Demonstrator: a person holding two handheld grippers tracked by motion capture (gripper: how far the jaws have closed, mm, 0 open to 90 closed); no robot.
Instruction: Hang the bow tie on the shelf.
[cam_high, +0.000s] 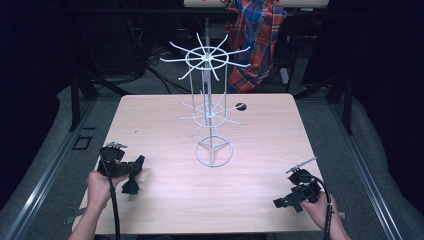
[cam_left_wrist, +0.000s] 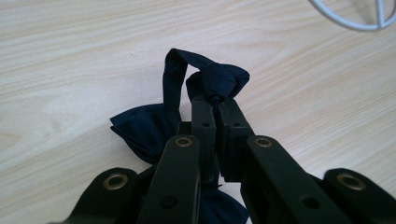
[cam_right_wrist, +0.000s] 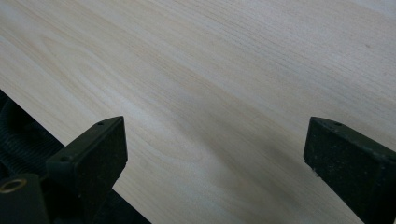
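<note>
We see the left claw (cam_left_wrist: 216, 103) clenched on the bow tie (cam_left_wrist: 149, 126), the wire rack (cam_high: 209, 112) lying forward-right; the right claw (cam_right_wrist: 215, 149) gapes empty over the bench (cam_right_wrist: 210, 70).

**A:** so what's the right gripper view got?

**B:** mostly the table (cam_right_wrist: 210, 79), pale wood with the grain running diagonally. The right gripper (cam_right_wrist: 215, 149) has its two black jaws coming up from the bottom corners, spread wide with bare wood between them.

**A:** anything else?

**B:** the table edge cuts across the lower left, and past it there's something dark and ribbed (cam_right_wrist: 18, 135), can't tell what.
</note>
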